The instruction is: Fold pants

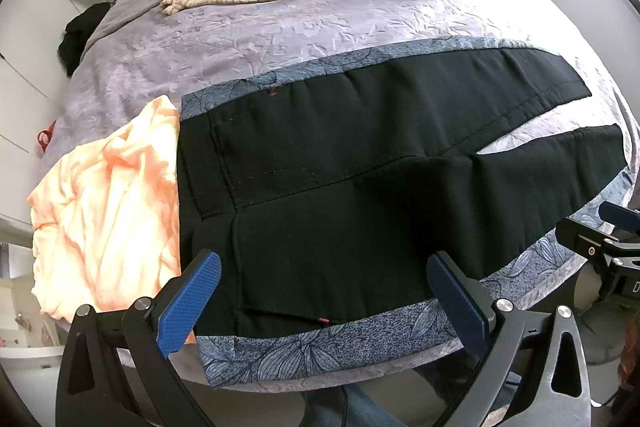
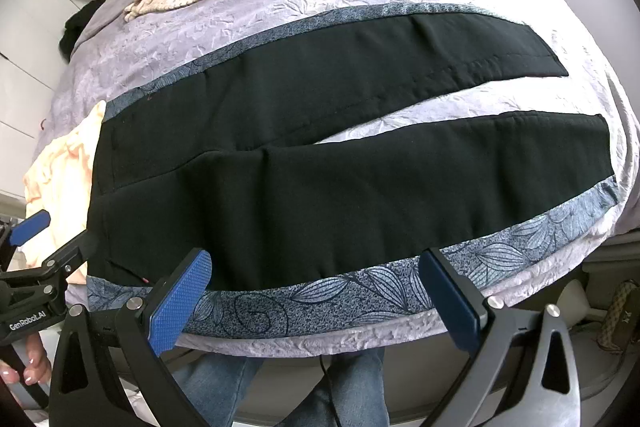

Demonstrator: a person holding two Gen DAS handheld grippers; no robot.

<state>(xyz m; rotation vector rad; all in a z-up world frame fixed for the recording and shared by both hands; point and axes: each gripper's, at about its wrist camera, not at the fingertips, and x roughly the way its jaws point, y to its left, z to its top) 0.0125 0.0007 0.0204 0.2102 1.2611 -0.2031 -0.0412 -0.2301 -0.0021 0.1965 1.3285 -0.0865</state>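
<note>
While both jaws stand released, the pants (image 1: 360,163) lie lengthwise left-right, waist by the left gripper (image 1: 324,301), legs beyond the right gripper (image 2: 316,297).

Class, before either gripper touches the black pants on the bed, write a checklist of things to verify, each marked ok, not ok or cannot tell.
1. Black fabric pants lie flat: ok.
2. Legs apart, lavender bedspread between them: ok.
3. Left gripper open, empty: ok.
4. Right gripper open, empty: ok.
5. Waistband clear of the peach crumpled garment: not ok, they touch.
6. Blue leaf-patterned cloth smooth beneath: cannot tell.
</note>
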